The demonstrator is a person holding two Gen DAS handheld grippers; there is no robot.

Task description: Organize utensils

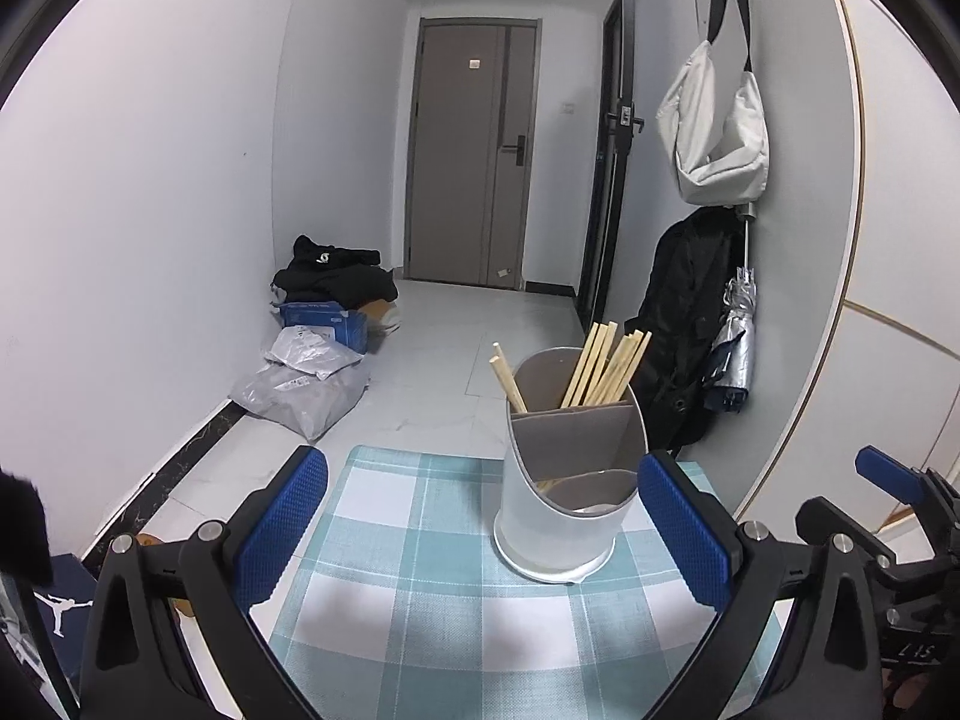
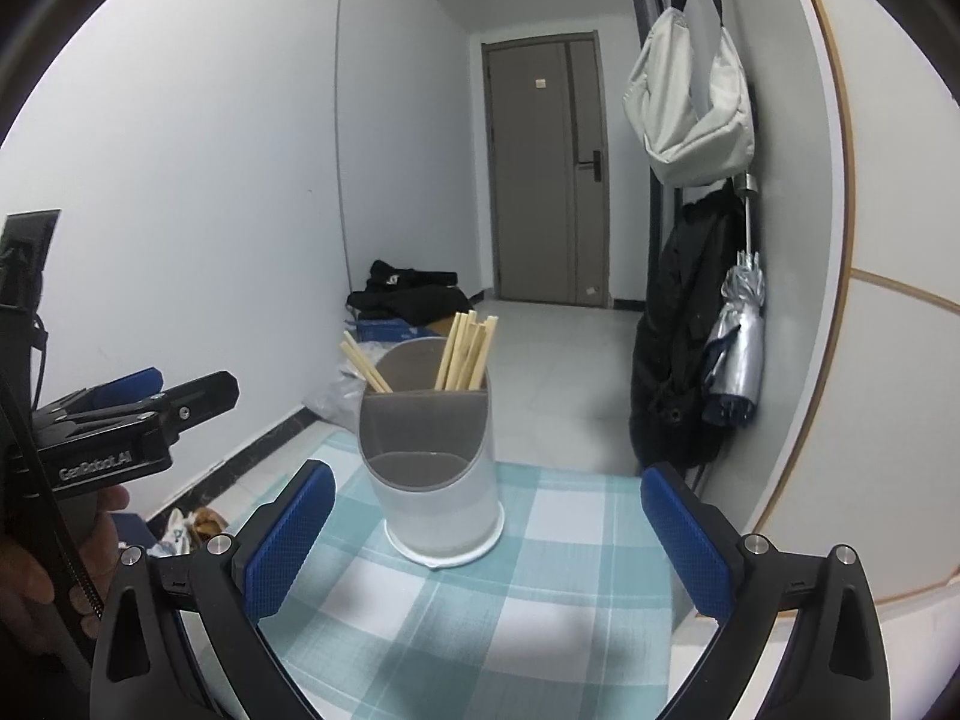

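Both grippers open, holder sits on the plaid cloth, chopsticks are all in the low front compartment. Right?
Not quite: the chopsticks stand in the tall rear compartments of the holder, behind the divider; the right wrist view shows the low front compartment with no chopsticks standing in it. The rest holds: left gripper and right gripper are open, and the holder sits on the plaid cloth.

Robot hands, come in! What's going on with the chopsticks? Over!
Left gripper open, empty. Right gripper open, empty. Chopsticks standing in the holder on the checked cloth. Nothing in the way.
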